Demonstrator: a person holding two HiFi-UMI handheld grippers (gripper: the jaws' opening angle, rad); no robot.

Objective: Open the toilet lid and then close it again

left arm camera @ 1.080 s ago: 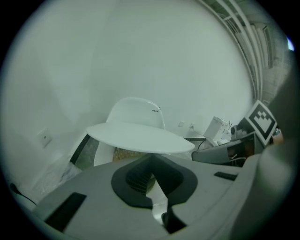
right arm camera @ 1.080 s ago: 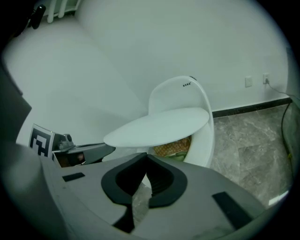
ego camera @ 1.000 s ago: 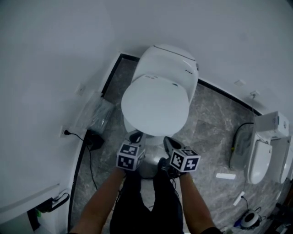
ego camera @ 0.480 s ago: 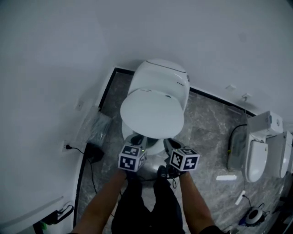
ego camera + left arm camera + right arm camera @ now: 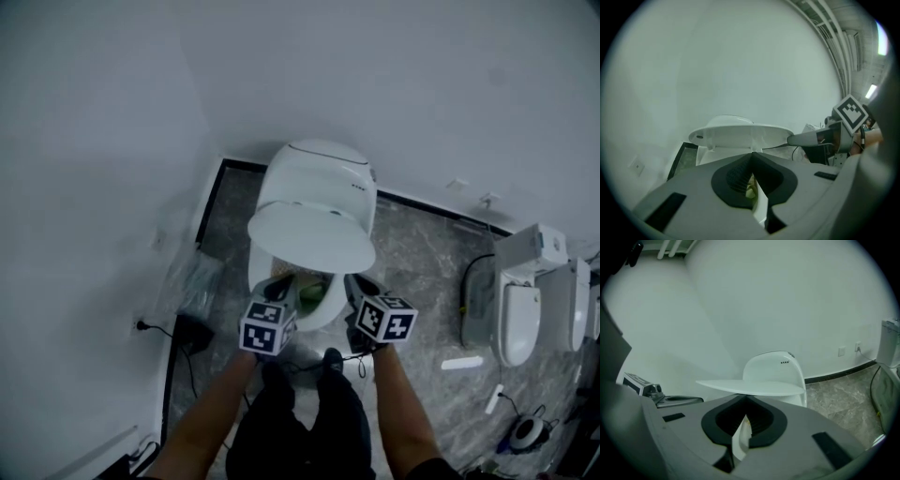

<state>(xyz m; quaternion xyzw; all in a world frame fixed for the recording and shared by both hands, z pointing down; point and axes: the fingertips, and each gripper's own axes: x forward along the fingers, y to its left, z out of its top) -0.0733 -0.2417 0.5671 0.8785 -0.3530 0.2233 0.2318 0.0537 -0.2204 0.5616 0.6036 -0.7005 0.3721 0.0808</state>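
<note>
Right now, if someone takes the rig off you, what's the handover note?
Left gripper: jaws shut, nothing between them, tips just below the lid's front edge; contact unclear.
Right gripper: the same, beside it.
Toilet lid: partly raised, front edge off the bowl, whose inside shows.
Done: opening begun.
Left: swing the lid fully up, then lower it shut.
</note>
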